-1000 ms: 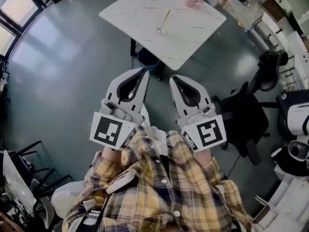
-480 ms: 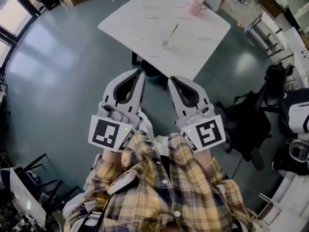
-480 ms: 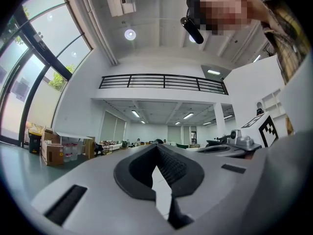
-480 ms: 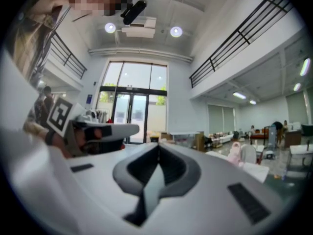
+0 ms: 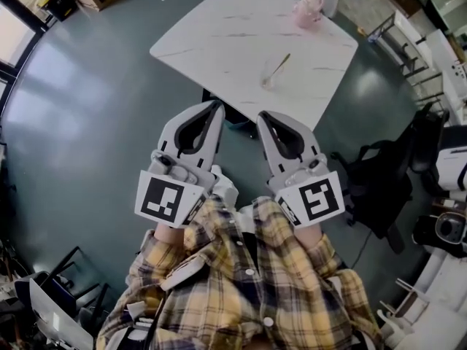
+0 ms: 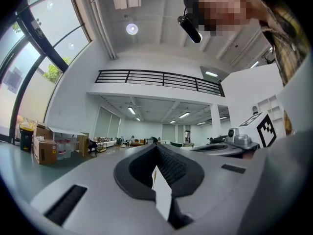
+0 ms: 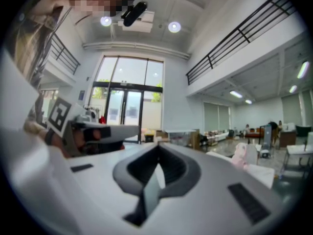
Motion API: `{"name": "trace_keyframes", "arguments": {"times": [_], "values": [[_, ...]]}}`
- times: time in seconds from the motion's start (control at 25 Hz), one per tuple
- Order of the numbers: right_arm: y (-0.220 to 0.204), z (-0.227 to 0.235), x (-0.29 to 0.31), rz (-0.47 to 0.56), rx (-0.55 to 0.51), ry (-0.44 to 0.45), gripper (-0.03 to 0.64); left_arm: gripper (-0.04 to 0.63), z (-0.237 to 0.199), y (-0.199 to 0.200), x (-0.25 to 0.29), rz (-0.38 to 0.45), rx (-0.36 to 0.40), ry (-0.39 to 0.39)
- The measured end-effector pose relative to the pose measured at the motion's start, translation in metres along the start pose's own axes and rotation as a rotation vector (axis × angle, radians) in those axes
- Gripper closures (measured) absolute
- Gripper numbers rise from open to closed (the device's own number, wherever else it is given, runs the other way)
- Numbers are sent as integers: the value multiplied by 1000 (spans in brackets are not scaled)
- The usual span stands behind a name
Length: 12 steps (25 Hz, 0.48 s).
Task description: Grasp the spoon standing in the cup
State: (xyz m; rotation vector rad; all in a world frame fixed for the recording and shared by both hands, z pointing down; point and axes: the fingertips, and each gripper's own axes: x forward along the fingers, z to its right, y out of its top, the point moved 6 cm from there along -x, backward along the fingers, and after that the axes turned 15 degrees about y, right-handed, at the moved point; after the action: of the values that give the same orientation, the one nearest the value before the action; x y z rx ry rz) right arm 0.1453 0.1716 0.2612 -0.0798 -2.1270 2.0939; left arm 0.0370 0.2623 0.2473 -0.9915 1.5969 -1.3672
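Your grey left gripper (image 5: 216, 108) hangs in front of your yellow checked shirt (image 5: 241, 290), its 2 jaws pressed together with nothing in them. Your grey right gripper (image 5: 263, 115) is just beside it, jaws together and empty too. Both are well apart from the white square marble table (image 5: 219, 28). The thin metal spoon (image 5: 276, 70) lies flat on the table, apart from the pink cup (image 5: 309, 7) near the far corner.

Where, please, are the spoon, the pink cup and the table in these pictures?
spoon (image 5: 278, 69): head view, middle of its handle.
pink cup (image 5: 309, 9): head view, its side wall.
table (image 5: 219, 35): head view, a bare part of its white top.
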Motion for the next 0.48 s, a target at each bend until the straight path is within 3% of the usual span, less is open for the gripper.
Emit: {"name": "trace_keyframes", "arguments": {"times": [0.48], "values": [[0, 7, 43, -19, 19, -68, 584, 580, -42, -2, 26, -37, 2, -80]]}}
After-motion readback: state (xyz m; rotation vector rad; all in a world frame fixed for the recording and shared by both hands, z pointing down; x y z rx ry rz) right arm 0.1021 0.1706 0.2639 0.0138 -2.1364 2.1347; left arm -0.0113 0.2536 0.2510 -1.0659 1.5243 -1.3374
